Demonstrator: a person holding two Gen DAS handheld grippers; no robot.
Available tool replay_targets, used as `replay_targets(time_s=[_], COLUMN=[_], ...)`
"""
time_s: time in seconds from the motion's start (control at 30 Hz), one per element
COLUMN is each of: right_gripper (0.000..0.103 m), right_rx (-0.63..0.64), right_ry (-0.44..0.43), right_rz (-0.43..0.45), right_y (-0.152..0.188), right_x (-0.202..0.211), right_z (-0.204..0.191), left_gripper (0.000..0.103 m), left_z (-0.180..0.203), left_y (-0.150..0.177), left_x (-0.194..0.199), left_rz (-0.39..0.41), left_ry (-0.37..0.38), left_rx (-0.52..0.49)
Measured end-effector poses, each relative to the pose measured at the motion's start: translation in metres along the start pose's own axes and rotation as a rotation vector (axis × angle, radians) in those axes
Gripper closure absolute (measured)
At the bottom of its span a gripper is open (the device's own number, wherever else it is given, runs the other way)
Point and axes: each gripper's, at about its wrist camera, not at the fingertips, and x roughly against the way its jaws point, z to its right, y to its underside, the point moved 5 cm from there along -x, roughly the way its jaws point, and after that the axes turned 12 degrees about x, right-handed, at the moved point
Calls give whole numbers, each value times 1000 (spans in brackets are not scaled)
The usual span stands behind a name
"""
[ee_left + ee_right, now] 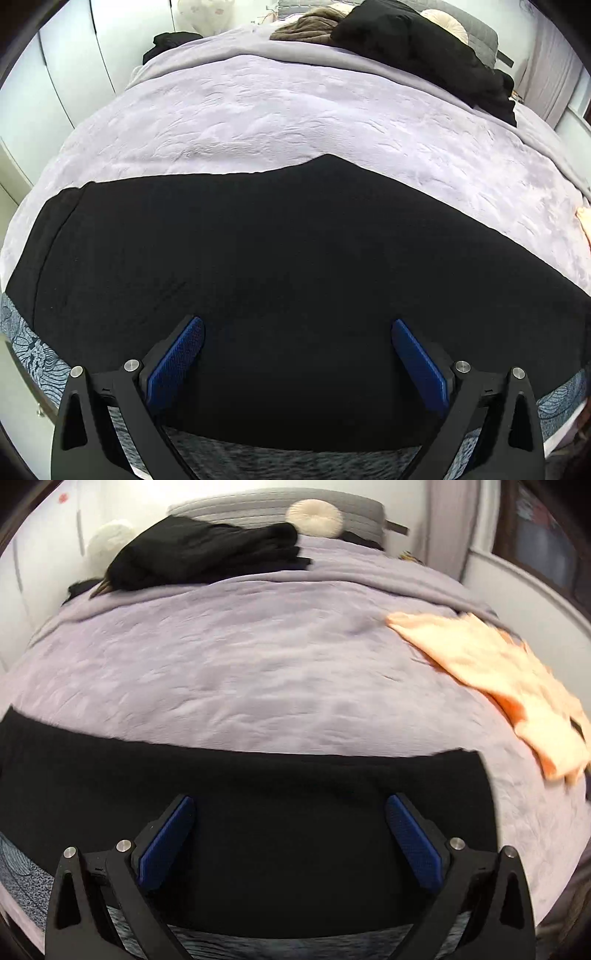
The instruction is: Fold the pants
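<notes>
Black fabric pants [280, 280] flat on lilac quilted bedspread [295, 122]. Left gripper [297, 326], right gripper [290, 805] spread wide, empty. Risk: pinching bedspread too, dragging fold crooked.

The left gripper [297, 328] is spread wide, its two black fingers angled outward from the bottom of its view like a V. The blue pads [176, 360] on their inner faces look toward each other across an empty gap, and nothing sits between them. Round metal bolts mark the joints just behind each pad.

The right gripper [290, 806] holds the same pose: fingers splayed far apart, blue pads [167, 840] facing inward, the space between them bare. Its view is slightly blurred. Neither hand holding the tools can be seen.
</notes>
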Motion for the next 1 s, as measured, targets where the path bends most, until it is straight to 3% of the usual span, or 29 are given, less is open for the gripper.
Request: replay_targets(time_s=[0.03, 0.13, 0.23, 0.33, 0.4, 0.53, 0.6, 0.67, 0.77, 0.83, 0.93, 1.0], right_gripper=[1, 0, 0, 0, 0, 0, 0, 0, 0, 0, 0, 0], right_rx=[8, 91, 121, 96, 97, 104, 103, 103, 103, 104, 105, 106], right_ry=[-8, 137, 217, 184, 174, 195, 196, 195, 195, 198, 204, 212], right_rz=[-7, -18, 40, 74, 81, 95, 100, 101, 101, 101, 104, 107], right_y=[-1, -1, 1, 3, 3, 4, 4, 4, 3, 3, 3, 4], right_x=[1, -4, -7, -5, -4, -4, -4, -4, -4, -4, -5, -4], right_z=[-1, -21, -30, -24, -24, -26, -26, -26, -26, -26, -26, -27], left_gripper=[1, 1, 1, 1, 1, 1, 1, 1, 1, 1, 1, 1], left_z=[3, 7, 5, -12, -36, -107, -139, -148, -152, -152, -132, -97], left_y=[-4, -9, -24, -40, -51, -68, -75, -76, -74, -76, -74, -69], left_x=[-1, 5, -5, -17, -14, -18, -17, -10, -1, 5, 9, 9], left_rz=[2, 29, 33, -36, 6, 7, 18, 5, 10, 14, 18, 24], left_ry=[1, -20, -34, 13, -72, -101, -54, 61, 81, 81, -12, -38], left_rx=[-1, -21, -23, 26, 17, 109, 151, 146, 125, 167, 188, 91])
